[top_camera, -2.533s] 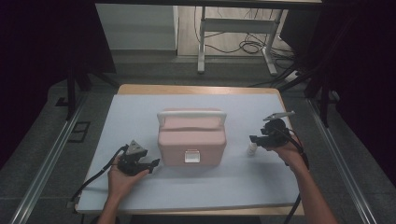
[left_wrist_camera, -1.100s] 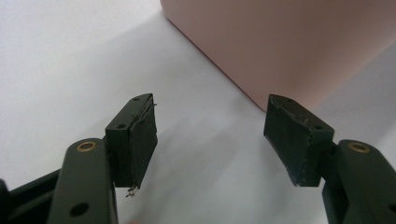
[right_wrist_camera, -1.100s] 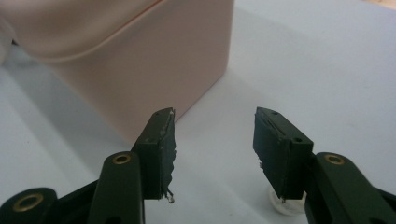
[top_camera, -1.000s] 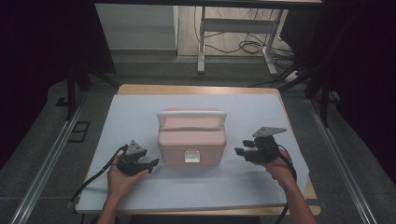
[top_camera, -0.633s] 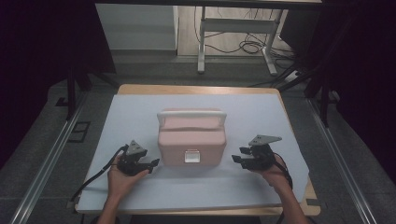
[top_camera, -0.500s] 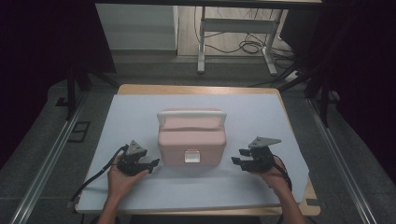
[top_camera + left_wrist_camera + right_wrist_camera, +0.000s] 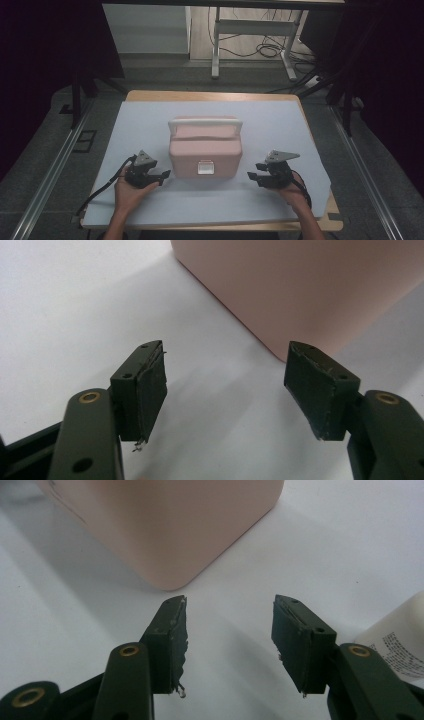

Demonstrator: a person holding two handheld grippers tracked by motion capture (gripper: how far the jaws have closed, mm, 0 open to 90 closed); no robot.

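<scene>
**A:** What do I have on the table?

**B:** I count one pink lidded box (image 7: 205, 150) with one pale handle (image 7: 205, 123) folded across its top and one small whitish latch (image 7: 205, 167) on the side facing me. It sits near the middle of the white mat (image 7: 150, 115), which covers one wooden table (image 7: 210, 96).

**A:** And my two tools?

**B:** Two, one in each hand. My left gripper (image 7: 162, 177) rests low on the mat just beside the box's left near corner, apart from it. In the left gripper view its two jaws stand wide, nothing between the pads (image 7: 150, 390), only bare mat; the box's corner is ahead and to the right.

**A:** The right one?

**B:** My right gripper (image 7: 253, 176) sits just off the box's right near corner, not touching. In the right gripper view the jaws are spread too, empty, with the pink corner ahead on the left.

**A:** Anything else?

**B:** One white container with small print (image 7: 400, 640) shows at the edge of the right gripper view, close beside the right jaw. I can't tell what it is.
</scene>
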